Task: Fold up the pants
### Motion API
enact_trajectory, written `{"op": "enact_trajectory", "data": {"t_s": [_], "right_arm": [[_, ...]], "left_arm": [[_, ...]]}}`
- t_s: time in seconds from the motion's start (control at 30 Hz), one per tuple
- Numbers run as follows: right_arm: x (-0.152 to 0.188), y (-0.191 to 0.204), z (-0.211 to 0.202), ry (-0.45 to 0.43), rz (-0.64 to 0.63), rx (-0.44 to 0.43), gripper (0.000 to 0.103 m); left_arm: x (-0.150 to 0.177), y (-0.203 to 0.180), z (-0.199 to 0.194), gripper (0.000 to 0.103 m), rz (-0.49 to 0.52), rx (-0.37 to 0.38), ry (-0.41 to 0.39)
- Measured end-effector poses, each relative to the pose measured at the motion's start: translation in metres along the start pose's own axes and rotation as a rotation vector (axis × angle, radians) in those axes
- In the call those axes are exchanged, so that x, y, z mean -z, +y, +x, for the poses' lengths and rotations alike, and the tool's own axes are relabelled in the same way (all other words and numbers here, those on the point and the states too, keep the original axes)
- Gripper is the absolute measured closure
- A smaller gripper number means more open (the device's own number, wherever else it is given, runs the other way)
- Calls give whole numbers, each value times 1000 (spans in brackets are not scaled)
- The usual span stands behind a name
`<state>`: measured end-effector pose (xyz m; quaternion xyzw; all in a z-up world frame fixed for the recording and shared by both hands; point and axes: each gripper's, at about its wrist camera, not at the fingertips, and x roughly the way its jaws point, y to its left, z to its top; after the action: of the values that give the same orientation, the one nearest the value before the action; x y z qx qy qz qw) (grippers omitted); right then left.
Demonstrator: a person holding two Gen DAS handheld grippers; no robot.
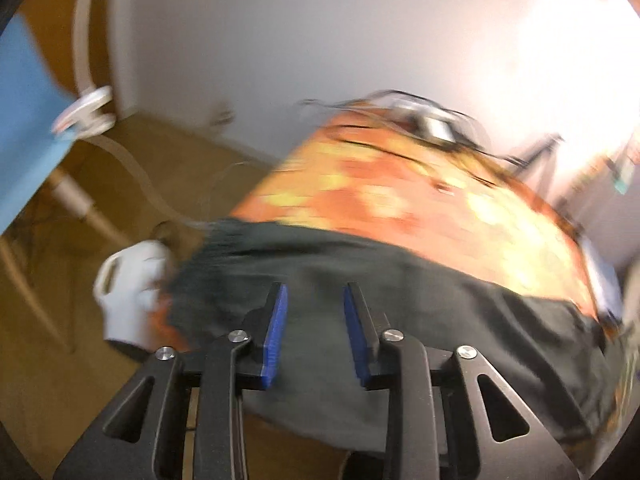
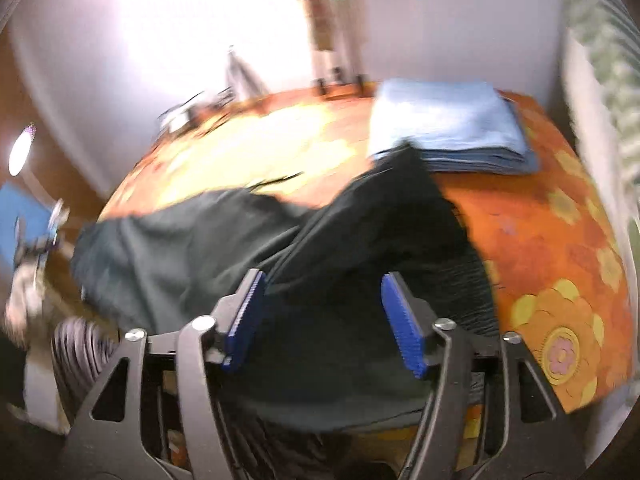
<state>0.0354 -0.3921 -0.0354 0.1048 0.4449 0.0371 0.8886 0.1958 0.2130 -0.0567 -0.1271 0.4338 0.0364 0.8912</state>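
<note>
The pants (image 2: 248,248) are lying crumpled across the near edge of the orange floral desk (image 2: 552,240), stretching left to right directly under both the left hand-held gripper (image 1: 314,332) and right hand-held gripper (image 2: 324,320), each gaping apart, gripping nothing.

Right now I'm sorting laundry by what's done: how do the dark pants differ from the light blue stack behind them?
The dark pants lie spread and rumpled across the orange floral cover; the light blue stack is neatly folded and squared. The pants are near black, the stack pale blue. Both rest on the same cover.
</note>
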Motion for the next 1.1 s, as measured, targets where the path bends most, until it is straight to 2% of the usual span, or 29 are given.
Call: {"op": "enact_trajectory", "data": {"t_s": [0.13, 0.27, 0.4, 0.57, 0.73, 0.9, 0.93, 0.97, 1.0, 1.07, 1.1], "right_arm": [[-33, -29, 12, 11, 165, 10, 31], [-66, -44, 35, 57, 273, 17, 27], [-91, -73, 65, 150, 422, 54, 27], [-109, -101, 92, 251, 554, 91, 27], [-122, -98, 118, 326, 512, 149, 27], [-112, -82, 142, 419, 429, 170, 27], [-109, -80, 144, 430, 416, 170, 28], [-105, -80, 143, 437, 405, 164, 38], [-101, -80, 142, 436, 402, 157, 56], [-91, -82, 133, 424, 408, 111, 81], [-89, -83, 127, 406, 408, 96, 83]], "left_arm": [[6, -59, -3, 75, 106, 114, 26], [17, -95, 2, 75, 171, 187, 66], [31, -121, 14, 75, 234, 205, 102], [46, -134, 32, 75, 250, 212, 150], [58, -137, 46, 75, 260, 204, 184], [63, -126, 60, 75, 228, 187, 204], [64, -123, 62, 75, 221, 186, 206], [64, -121, 64, 75, 214, 184, 208], [65, -118, 65, 75, 207, 181, 210], [66, -115, 66, 75, 198, 186, 205], [66, -114, 66, 75, 195, 185, 204]]}}
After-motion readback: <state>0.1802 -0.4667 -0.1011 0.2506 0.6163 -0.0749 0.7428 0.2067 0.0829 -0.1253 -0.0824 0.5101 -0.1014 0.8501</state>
